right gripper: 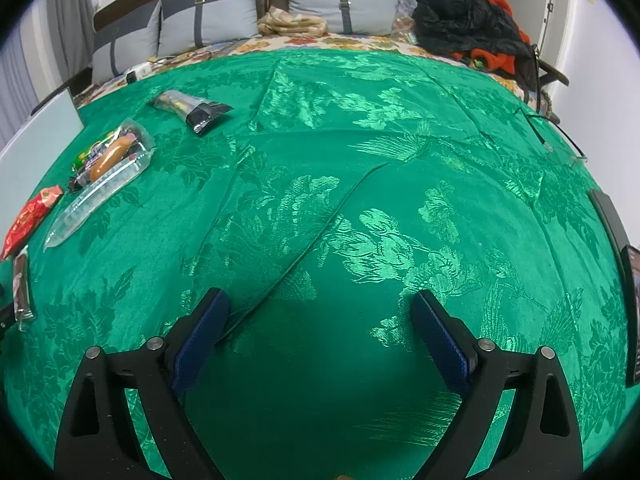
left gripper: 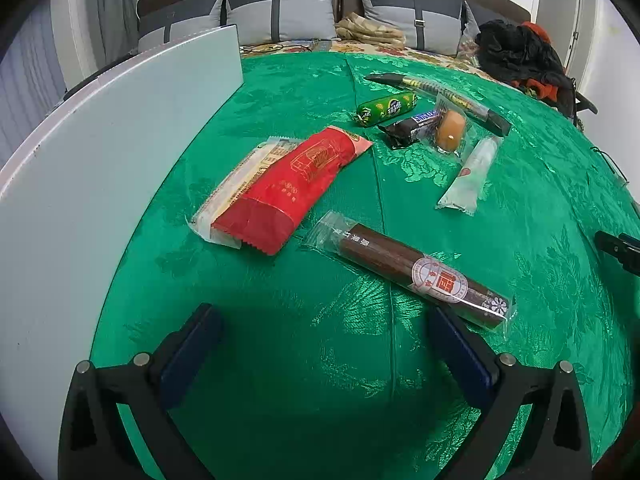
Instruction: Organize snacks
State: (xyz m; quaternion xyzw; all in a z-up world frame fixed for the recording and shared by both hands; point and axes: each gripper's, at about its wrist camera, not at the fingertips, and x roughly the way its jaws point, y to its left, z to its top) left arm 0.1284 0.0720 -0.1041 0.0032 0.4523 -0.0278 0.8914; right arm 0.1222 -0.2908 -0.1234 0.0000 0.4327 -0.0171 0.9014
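While both grippers, left (left gripper: 322, 326) and right (right gripper: 320, 312), hover with jaws released, snacks lie scattered on the green cloth (right gripper: 360, 184). White board (left gripper: 100, 152) stands left of the red packet (left gripper: 288, 188).

A green floral-patterned satin cloth (right gripper: 360, 184) covers the work surface. A white flat panel (left gripper: 80, 168) stands along its left edge. Behind it: grey pillows (right gripper: 224, 12), a crumpled black-and-orange garment pile (right gripper: 472, 28).
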